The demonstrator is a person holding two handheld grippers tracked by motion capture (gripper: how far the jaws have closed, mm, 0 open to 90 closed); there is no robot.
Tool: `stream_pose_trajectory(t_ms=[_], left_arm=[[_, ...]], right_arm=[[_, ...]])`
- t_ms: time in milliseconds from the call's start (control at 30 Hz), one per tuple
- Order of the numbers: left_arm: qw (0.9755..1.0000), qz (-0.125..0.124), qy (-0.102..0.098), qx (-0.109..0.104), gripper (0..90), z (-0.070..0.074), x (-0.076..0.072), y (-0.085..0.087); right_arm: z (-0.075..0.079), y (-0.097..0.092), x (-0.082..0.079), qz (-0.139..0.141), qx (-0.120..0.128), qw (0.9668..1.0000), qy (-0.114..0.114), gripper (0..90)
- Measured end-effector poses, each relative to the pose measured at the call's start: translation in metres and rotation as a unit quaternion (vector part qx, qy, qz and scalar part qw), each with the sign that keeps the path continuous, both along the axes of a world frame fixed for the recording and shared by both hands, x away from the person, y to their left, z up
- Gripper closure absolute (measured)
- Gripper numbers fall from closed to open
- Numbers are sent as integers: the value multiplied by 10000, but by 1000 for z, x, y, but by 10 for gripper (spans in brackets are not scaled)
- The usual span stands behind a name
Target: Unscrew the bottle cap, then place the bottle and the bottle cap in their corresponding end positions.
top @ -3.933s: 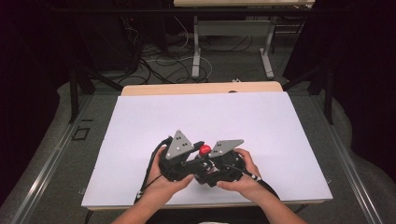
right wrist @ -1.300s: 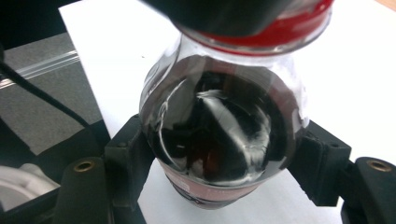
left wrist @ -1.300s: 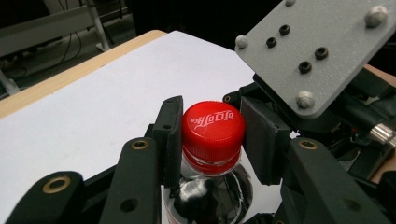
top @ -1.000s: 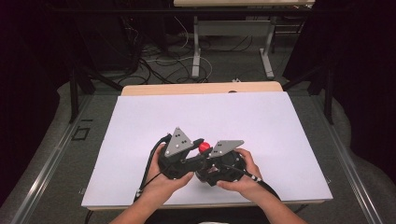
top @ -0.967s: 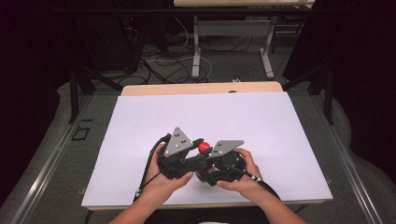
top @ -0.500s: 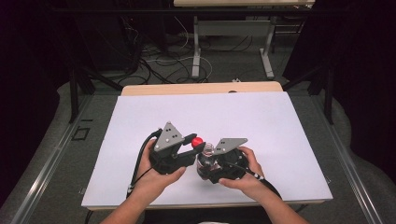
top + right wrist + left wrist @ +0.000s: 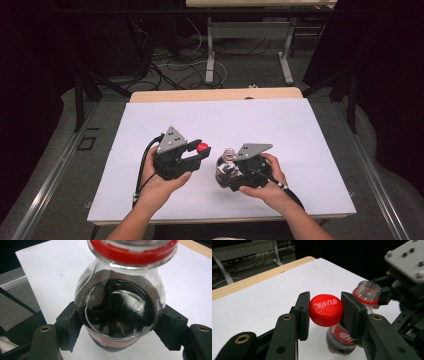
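Left gripper view: left gripper (image 7: 325,311) pinches a red cap (image 7: 326,310) bearing white script, illegible, held above the white tabletop (image 7: 280,130). Right gripper (image 7: 117,325) clamps the uncapped bottle (image 7: 118,307) of dark liquid just beside it; the bottle's label is cut off. Cables lie on the floor (image 7: 175,67) beyond.
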State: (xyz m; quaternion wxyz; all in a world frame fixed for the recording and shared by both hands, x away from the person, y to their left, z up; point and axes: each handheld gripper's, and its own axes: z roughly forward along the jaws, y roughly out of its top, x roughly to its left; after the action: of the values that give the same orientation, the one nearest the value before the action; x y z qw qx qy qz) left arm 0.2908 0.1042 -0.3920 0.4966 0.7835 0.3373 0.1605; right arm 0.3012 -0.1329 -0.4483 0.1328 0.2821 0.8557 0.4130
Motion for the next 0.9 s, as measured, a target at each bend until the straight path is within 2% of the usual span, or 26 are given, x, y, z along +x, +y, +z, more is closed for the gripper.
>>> stream_pose_trajectory(t_ms=[67, 100, 233, 367, 533, 767, 800, 900], left_arm=[[10000, 31, 45, -44, 610, -4, 3, 3], [10000, 59, 49, -48, 610, -7, 4, 5], [9998, 148, 83, -46, 610, -19, 8, 11], [9995, 228, 190, -97, 610, -31, 12, 17], [9992, 307, 200, -147, 610, -42, 15, 22], [9992, 331, 231, -52, 610, -55, 19, 25], [9990, 366, 264, -76, 610, -58, 19, 24], [9988, 410, 240, -90, 610, -64, 20, 25]], right_arm=[[0, -3, 2, -66, 3, 10000, -32, 295], [1, -4, 2, -57, -6, 10000, 59, 295], [0, -9, 6, -210, 107, 9997, -17, 295], [0, -16, 11, -318, 76, 9995, -29, 295], [-1, -24, 20, -554, 41, 9984, -42, 295], [-4, -30, 39, -762, -5, 9971, -85, 295], [-4, -30, 41, -811, 55, 9966, -99, 295], [-1, -28, 50, -847, 18, 9964, -67, 295]])
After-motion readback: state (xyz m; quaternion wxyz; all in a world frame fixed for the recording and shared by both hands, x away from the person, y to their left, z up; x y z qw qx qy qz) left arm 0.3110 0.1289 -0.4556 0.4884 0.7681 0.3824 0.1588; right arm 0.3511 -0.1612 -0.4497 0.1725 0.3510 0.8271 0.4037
